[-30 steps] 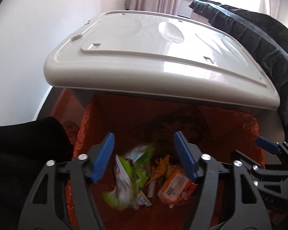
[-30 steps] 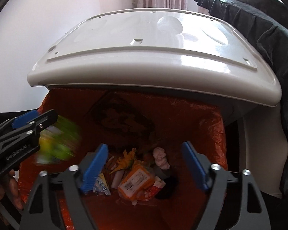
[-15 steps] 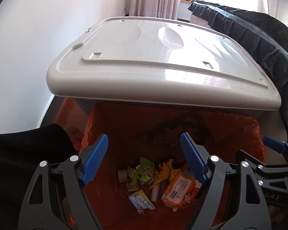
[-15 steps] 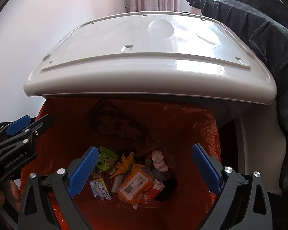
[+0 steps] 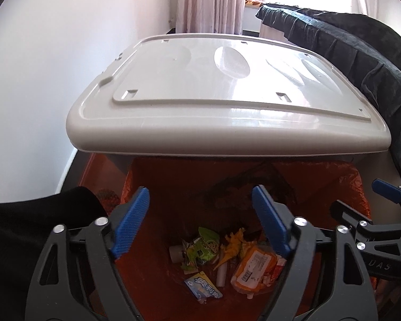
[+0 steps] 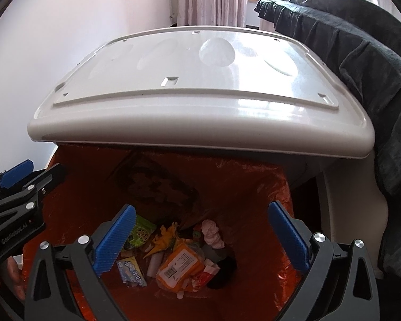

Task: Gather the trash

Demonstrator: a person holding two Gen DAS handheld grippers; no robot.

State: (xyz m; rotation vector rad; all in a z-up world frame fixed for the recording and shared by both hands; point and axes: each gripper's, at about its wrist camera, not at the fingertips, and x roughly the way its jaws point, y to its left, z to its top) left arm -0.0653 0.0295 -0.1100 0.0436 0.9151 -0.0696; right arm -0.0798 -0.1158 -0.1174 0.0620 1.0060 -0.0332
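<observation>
A trash bin with an orange liner [image 5: 157,187] [image 6: 254,187] stands open, its grey lid [image 5: 227,93] [image 6: 200,88] raised behind. At the bottom lie a green wrapper [image 5: 203,248] [image 6: 140,231], a blue packet [image 5: 203,286] [image 6: 131,270], an orange pack [image 5: 254,267] [image 6: 180,266], a yellow scrap and white bits. My left gripper [image 5: 200,224] is open and empty above the bin. My right gripper [image 6: 200,236] is open and empty beside it; it also shows at the right of the left wrist view [image 5: 382,214].
A white wall [image 5: 53,67] runs along the left. A dark blanket [image 5: 361,61] [image 6: 361,53] drapes over furniture on the right. Curtains [image 5: 211,2] hang at the back by a bright window. A black sleeve [image 5: 26,240] is at the lower left.
The green wrapper dropped from between my left fingers into the bin and now lies at the bottom. Both grippers have opened wider and pulled back a little.
</observation>
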